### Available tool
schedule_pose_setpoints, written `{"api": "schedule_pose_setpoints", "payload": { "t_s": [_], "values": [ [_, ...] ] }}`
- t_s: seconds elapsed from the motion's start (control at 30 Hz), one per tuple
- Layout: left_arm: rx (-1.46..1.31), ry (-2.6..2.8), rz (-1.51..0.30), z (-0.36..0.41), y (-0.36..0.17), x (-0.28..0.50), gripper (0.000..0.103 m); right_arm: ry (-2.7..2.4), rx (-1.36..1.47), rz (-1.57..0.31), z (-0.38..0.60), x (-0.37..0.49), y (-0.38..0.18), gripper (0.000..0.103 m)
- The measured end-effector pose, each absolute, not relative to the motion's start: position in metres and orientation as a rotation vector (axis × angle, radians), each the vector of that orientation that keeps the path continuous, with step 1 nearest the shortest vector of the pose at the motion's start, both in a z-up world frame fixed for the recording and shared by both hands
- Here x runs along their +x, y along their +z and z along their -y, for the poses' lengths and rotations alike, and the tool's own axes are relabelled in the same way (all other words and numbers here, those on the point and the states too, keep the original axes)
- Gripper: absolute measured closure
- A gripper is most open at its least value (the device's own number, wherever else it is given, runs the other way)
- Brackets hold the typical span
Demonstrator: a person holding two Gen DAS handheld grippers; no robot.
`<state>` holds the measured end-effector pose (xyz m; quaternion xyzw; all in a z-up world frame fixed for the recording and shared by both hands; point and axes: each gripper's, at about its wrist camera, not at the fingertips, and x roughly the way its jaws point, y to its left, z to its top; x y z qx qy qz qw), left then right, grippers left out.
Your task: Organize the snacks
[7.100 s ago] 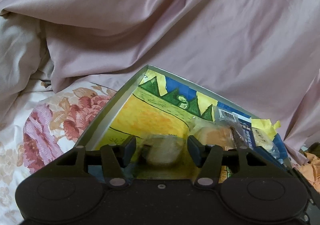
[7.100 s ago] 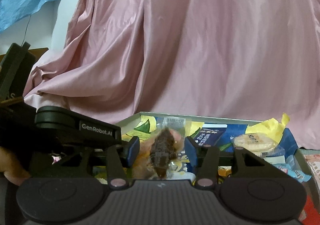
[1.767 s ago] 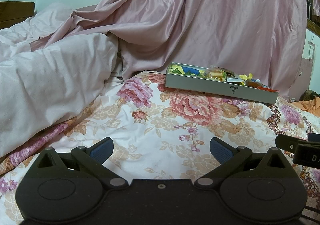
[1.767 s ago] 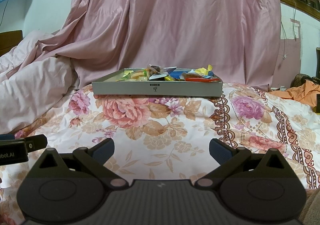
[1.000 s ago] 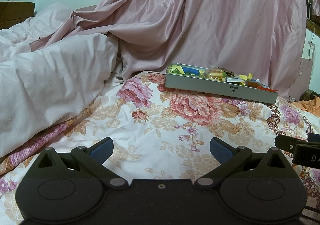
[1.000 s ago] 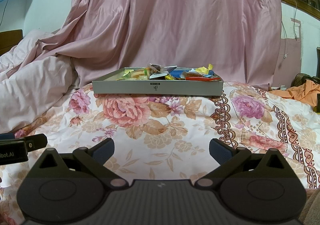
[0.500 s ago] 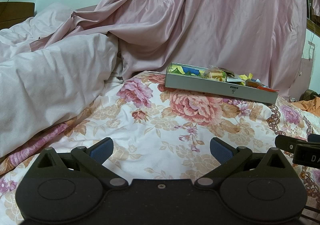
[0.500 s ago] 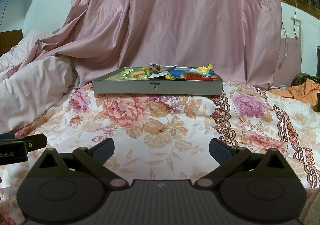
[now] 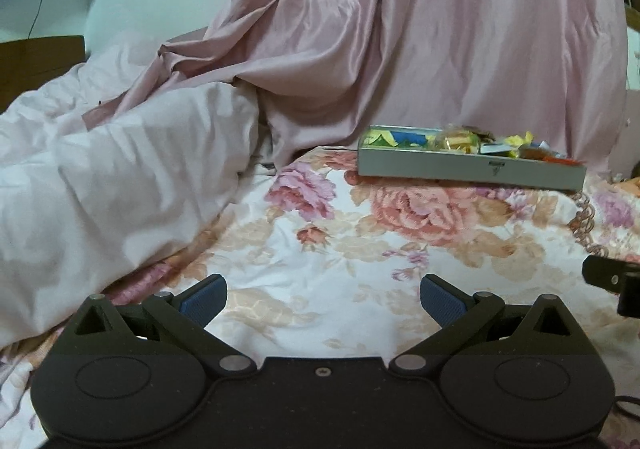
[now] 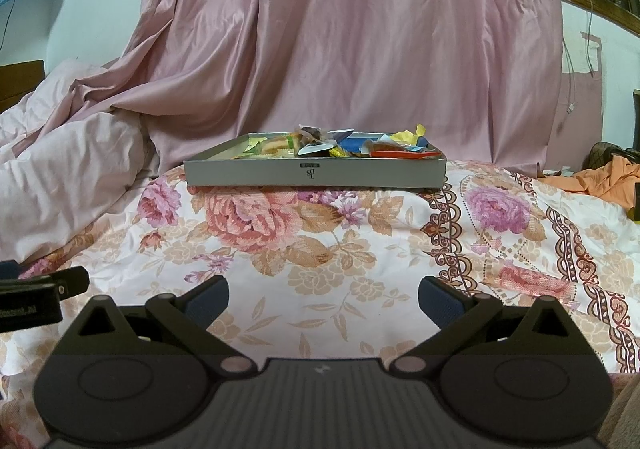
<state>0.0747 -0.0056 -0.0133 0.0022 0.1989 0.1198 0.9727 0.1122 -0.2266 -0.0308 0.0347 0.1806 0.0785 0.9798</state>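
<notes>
- The snacks are lying heaped in a shallow grey box, which is sitting on the floral bedspread at its far side, just before the pink curtain.
- The right gripper is hovering well short of the box, fingers spread wide, gripping nothing.
- The left gripper is likewise gaping wide and empty, beside a rumpled pale duvet.

We are seeing a floral bedspread lying across the bed, a pale pink duvet bunching up at the left, a pink satin curtain hanging behind, and orange cloth crumpling far right.
</notes>
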Motion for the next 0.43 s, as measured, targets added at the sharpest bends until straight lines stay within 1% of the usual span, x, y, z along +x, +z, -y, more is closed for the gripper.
{"api": "schedule_pose_setpoints", "payload": {
  "t_s": [0.43],
  "values": [
    [-0.005,0.251,-0.396,0.0047,-0.0136,0.0742,0.001,0.159,0.07,-0.367,0.2264,0.1132,-0.0311,0.0]
  ]
}}
